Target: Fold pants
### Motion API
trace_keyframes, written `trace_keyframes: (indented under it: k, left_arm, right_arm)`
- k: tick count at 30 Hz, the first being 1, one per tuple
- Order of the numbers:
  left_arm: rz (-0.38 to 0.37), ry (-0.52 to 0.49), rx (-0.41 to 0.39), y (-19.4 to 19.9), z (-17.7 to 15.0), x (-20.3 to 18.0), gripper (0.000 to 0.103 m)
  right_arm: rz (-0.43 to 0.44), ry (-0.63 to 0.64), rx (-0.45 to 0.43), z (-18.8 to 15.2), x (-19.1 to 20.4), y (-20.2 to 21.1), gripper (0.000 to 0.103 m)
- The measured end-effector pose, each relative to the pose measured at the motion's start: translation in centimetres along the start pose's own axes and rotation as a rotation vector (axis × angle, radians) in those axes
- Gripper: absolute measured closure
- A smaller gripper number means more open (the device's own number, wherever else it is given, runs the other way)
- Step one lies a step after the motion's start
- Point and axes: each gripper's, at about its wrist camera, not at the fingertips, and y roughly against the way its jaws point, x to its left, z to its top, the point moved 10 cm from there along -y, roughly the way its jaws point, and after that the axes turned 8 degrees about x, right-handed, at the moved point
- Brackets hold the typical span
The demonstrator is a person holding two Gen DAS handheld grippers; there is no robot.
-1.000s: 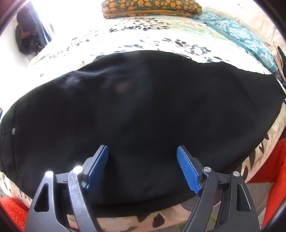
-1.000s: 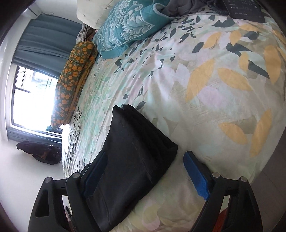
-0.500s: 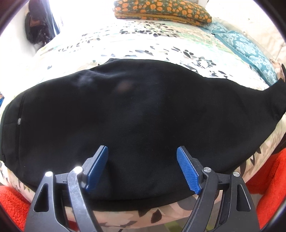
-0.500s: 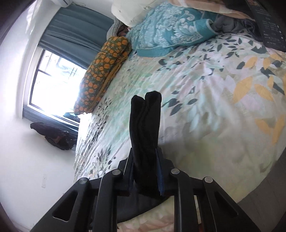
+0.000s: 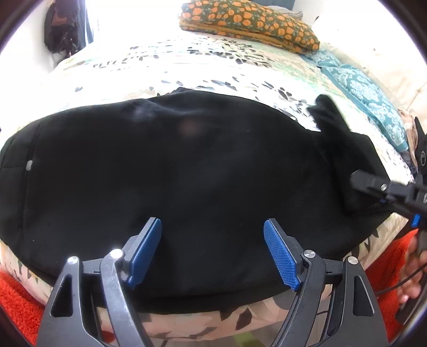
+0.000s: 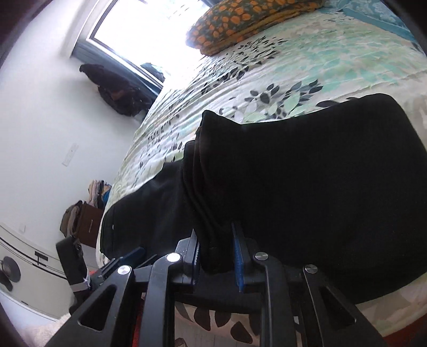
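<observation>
Black pants [image 5: 173,173] lie spread across the leaf-print bedspread [image 5: 186,66], with the waistband at the left. My left gripper [image 5: 213,251] is open, its blue pads hovering over the near edge of the pants. My right gripper [image 6: 216,253] is shut on the bunched leg ends of the pants [image 6: 307,186] and holds them lifted and folded back over the rest. It also shows in the left wrist view [image 5: 373,186] at the right, carrying the raised cuff end [image 5: 328,112].
An orange-patterned folded blanket [image 5: 248,24] and a teal pillow [image 5: 365,90] lie at the bed's far side. A red rug [image 5: 16,301] lies on the floor beside the bed. A window [image 6: 149,26] and a dark bag [image 6: 117,90] are beyond the bed.
My right gripper closed on the leg ends, lifted them and carried them leftward over the pants. My left gripper stayed open over the near edge.
</observation>
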Motion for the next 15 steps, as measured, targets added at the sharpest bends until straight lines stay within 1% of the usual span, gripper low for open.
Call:
trace_keyframes:
  k: [1, 2, 3, 4, 5, 7, 9, 11, 13, 15]
  left_arm:
    - [-0.009, 0.006, -0.002, 0.2, -0.1, 0.1, 0.022]
    - [-0.023, 0.013, -0.003, 0.3, -0.1, 0.3, 0.022]
    - [-0.036, 0.022, -0.006, 0.5, -0.1, 0.5, 0.022]
    - [-0.048, 0.036, -0.01, 0.8, -0.1, 0.7, 0.022]
    - [-0.061, 0.052, -0.015, 1.0, 0.0, 1.0, 0.022]
    - [-0.095, 0.089, -0.025, 1.6, 0.3, 1.3, 0.022]
    - [-0.145, 0.116, -0.04, 2.5, 0.6, 1.0, 0.023]
    - [-0.211, 0.105, -0.072, 3.8, 1.2, -0.5, 0.024]
    - [-0.275, 0.049, -0.103, 5.2, 1.7, -3.4, 0.024]
    - [-0.303, -0.051, -0.116, 5.8, 2.1, -6.8, 0.025]
  right_arm:
    - [0.0, 0.0, 0.0, 0.0, 0.0, 0.0, 0.078]
    - [-0.042, 0.035, 0.024, -0.6, 0.5, -1.0, 0.068]
    - [-0.06, 0.072, 0.05, -1.0, 1.0, -1.5, 0.061]
    - [-0.05, 0.099, 0.072, -1.6, 1.3, -1.6, 0.047]
    - [-0.038, 0.12, 0.08, -2.0, 1.5, -1.0, 0.042]
    - [-0.045, 0.171, 0.064, -2.8, 1.8, 1.0, 0.041]
    - [-0.093, 0.229, 0.021, -3.7, 1.3, 3.8, 0.038]
    - [-0.151, 0.244, -0.042, -4.3, 0.2, 6.6, 0.03]
    - [-0.183, 0.205, -0.102, -4.5, -1.5, 8.6, 0.028]
    - [-0.202, 0.147, -0.133, -4.6, -3.4, 9.5, 0.028]
